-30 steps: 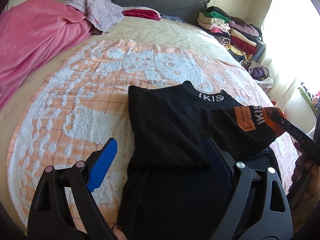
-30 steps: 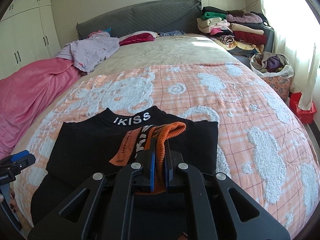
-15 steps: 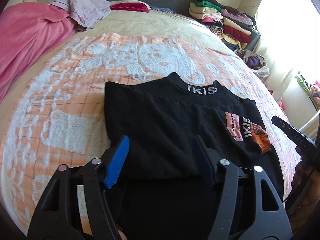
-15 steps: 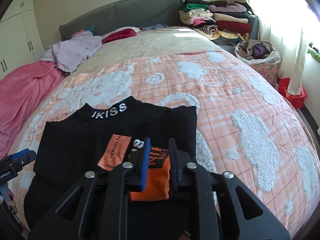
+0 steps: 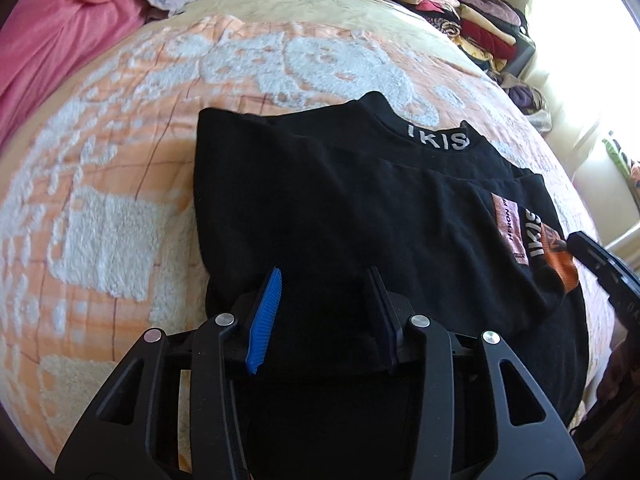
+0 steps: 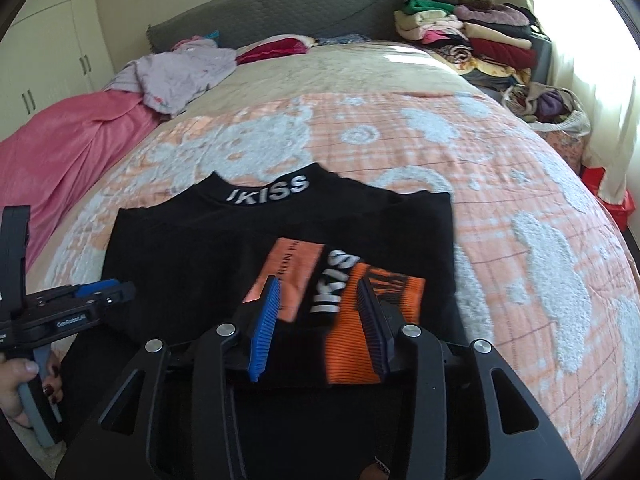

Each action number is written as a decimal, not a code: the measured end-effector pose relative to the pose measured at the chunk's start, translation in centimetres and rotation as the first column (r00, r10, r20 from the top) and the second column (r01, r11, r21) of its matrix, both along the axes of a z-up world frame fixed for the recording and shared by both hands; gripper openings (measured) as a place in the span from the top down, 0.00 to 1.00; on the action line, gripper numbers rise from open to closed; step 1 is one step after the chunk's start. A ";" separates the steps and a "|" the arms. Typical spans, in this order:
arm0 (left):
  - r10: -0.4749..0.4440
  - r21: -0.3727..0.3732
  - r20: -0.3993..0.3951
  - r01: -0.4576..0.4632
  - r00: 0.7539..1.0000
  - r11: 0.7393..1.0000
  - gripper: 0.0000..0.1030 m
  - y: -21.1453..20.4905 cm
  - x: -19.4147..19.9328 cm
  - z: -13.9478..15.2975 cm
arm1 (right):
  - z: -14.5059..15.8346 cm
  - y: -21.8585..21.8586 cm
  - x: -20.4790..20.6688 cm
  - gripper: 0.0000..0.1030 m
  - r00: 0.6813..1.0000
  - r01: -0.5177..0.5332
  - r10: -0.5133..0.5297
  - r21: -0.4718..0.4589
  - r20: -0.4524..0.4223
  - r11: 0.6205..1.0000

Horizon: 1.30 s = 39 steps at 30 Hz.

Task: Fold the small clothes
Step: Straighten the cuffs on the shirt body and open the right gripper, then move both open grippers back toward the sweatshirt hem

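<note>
Two fisheye views cover one black knit top (image 5: 340, 208) spread on a peach bedspread with fluffy white patterns (image 5: 120, 184).

Left wrist view: the left gripper (image 5: 324, 280) hangs over the near left part of the top, where a folded layer ends. Its jaws are closing, with black fabric lying between them, and the pads do not yet pinch it. White letters mark the collar at the far side. The orange ribbed cuff (image 5: 558, 258) of the folded-in sleeve lies at the right, with the tip of the right gripper (image 5: 600, 264) just beside it. A pink blanket (image 5: 60, 32) covers the far left, and a stack of folded clothes (image 5: 464, 12) stands at the far right.

Right wrist view: the right gripper (image 6: 320, 292) has its jaws opening. The orange cuff (image 6: 380, 312) lies flat on the top between the separated pads, released. At the left edge a hand (image 6: 20, 384) holds the left gripper (image 6: 100, 292) low over the top's left side.
</note>
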<state>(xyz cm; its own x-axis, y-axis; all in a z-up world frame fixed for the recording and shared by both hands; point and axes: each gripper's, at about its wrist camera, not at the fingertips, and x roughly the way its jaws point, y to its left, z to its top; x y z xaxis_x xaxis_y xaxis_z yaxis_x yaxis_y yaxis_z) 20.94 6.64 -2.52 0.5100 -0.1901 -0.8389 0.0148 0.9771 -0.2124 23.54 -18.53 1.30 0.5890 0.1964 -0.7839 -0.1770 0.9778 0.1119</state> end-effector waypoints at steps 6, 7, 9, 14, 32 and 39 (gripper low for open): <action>-0.006 0.000 0.008 0.006 1.000 1.000 0.65 0.4 -0.5 -0.2 | -1.3 3.3 0.8 0.56 0.996 -0.078 0.077 -0.011 -0.044 0.997; -0.008 0.001 0.009 0.008 1.000 1.000 0.65 0.4 -0.5 -0.2 | -1.7 3.5 0.9 0.53 0.995 -0.082 0.081 -0.005 -0.056 0.997; -0.007 0.000 0.009 0.007 1.000 1.000 0.65 0.5 -0.5 -0.3 | -2.6 3.2 1.1 0.52 0.994 -0.065 0.065 -0.003 -0.089 0.998; -0.015 -0.005 0.010 0.015 1.000 1.000 0.66 0.5 -0.5 -0.2 | -4.5 0.9 1.0 0.61 0.991 -0.005 0.004 -0.008 -0.133 1.000; -0.015 0.011 0.017 0.015 1.000 1.000 0.65 0.5 -1.1 0.1 | -2.9 3.4 -0.9 0.54 0.993 -0.066 0.066 0.006 -0.094 0.998; -0.023 0.030 0.020 0.023 1.000 0.999 0.64 0.4 -1.7 0.4 | -3.8 3.6 -1.5 0.53 0.991 -0.062 0.060 -0.009 -0.120 0.998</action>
